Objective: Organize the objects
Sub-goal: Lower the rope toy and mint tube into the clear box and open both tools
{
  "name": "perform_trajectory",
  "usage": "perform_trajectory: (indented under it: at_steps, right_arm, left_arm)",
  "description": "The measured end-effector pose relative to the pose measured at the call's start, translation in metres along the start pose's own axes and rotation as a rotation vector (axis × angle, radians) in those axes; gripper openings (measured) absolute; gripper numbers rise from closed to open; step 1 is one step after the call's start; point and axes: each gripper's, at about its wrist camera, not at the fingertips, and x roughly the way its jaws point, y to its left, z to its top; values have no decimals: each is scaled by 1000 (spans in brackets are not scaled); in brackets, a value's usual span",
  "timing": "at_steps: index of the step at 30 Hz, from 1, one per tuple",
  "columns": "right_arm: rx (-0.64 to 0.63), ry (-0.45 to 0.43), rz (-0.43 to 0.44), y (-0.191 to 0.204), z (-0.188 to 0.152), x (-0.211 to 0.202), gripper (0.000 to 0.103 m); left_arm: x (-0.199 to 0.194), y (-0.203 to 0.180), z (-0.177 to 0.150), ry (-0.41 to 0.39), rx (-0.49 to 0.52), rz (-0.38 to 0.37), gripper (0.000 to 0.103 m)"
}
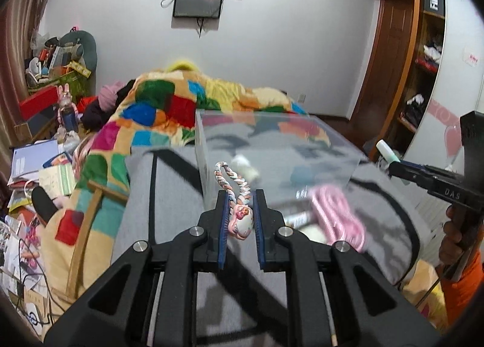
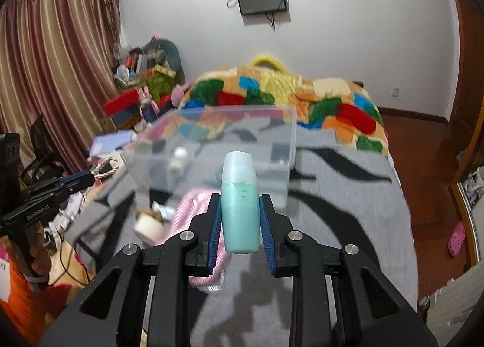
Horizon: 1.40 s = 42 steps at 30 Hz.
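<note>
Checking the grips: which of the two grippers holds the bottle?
The right gripper, shut on the green bottle with a pale cap. The left gripper holds a braided cord charm instead.

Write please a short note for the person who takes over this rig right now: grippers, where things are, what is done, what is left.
Left gripper: shut on the braided charm.
Right gripper: shut on the green bottle.
Both are held short of the clear bin on the grey blanket.
Done: a small white bottle is seen through the bin wall, apparently inside.
Left: drop both held items in; then the pink striped pouch and the white jar beside it.
</note>
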Motion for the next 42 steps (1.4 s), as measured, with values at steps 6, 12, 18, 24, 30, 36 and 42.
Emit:
perform_trajectory:
  at_steps: [6, 12, 18, 24, 30, 36, 42]
  right_arm:
    - [-1, -17, 7, 8, 27, 8, 22]
    - [6, 5, 35, 19, 52, 39, 22]
    - [-28, 110, 30, 38, 62, 96, 22]
    - [-54, 208, 25, 43, 61, 135, 22]
    - [-97, 252, 5, 50, 56, 151, 22]
    - [-113, 258, -41, 53, 54, 147, 31]
    - [-121, 178, -86, 47, 54, 116, 58]
  left_arm:
    - [13, -1, 29, -27, 11, -6, 15]
    - [48, 2, 50, 25, -2, -29, 15]
    - [96, 3, 58, 120, -1, -39, 15]
    - [129, 3, 54, 192, 13, -22, 15]
    - [133, -2, 52, 207, 32, -18, 15]
    - [132, -5, 53, 235, 47, 4, 26]
    - [110, -16, 51, 167, 109, 73, 69]
